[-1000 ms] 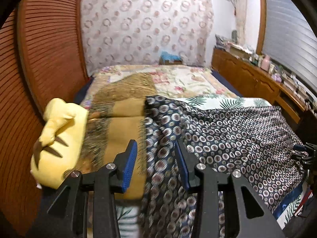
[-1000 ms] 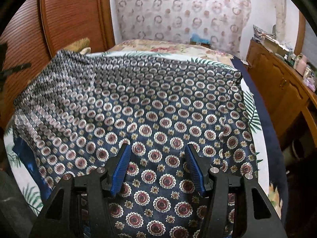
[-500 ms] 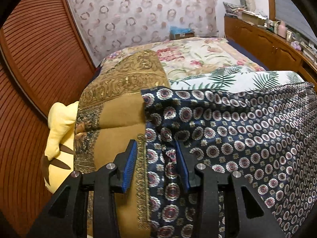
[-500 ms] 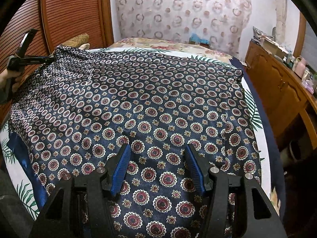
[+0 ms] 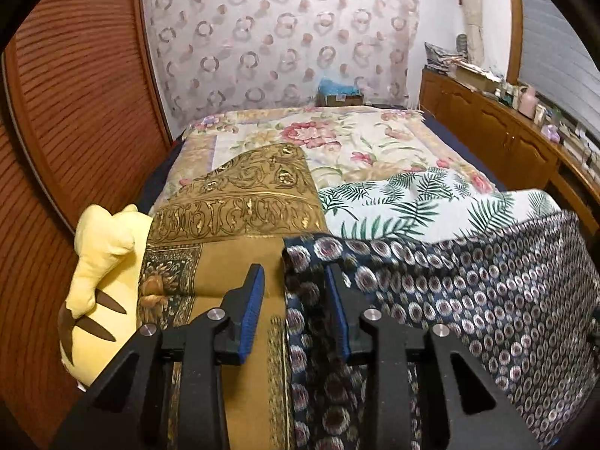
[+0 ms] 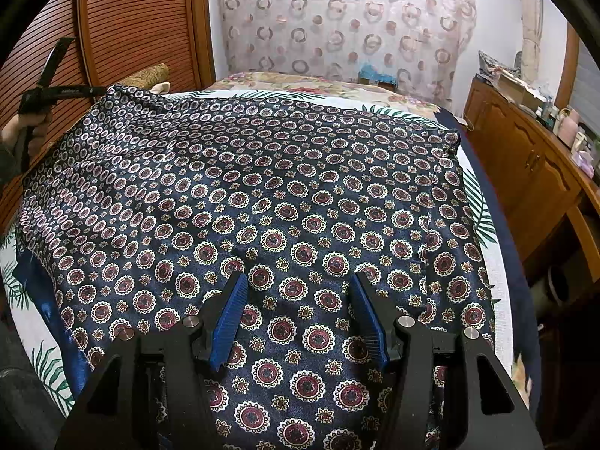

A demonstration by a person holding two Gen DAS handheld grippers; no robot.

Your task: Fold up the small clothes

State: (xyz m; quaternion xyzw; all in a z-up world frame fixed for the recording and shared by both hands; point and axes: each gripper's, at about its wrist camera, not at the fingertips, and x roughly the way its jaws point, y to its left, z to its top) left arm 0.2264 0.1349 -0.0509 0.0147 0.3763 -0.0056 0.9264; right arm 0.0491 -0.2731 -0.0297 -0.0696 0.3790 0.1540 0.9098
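Patterned cloth (image 6: 285, 202) spread across frame centre on the bed (image 5: 337, 142); left gripper (image 5: 294, 303) half open astride its upper-left corner, right gripper (image 6: 300, 318) wide open, empty, above the near edge; pinch hems squarely, lift evenly; only left view shows the yellow plush (image 5: 101, 262).

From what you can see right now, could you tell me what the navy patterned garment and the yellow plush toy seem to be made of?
Navy patterned garment: thin woven fabric, possibly silk or satin-like polyester; it shows a slight sheen and soft creases. Yellow plush toy: matte, fleecy stuffed fabric, rounded and puffy.
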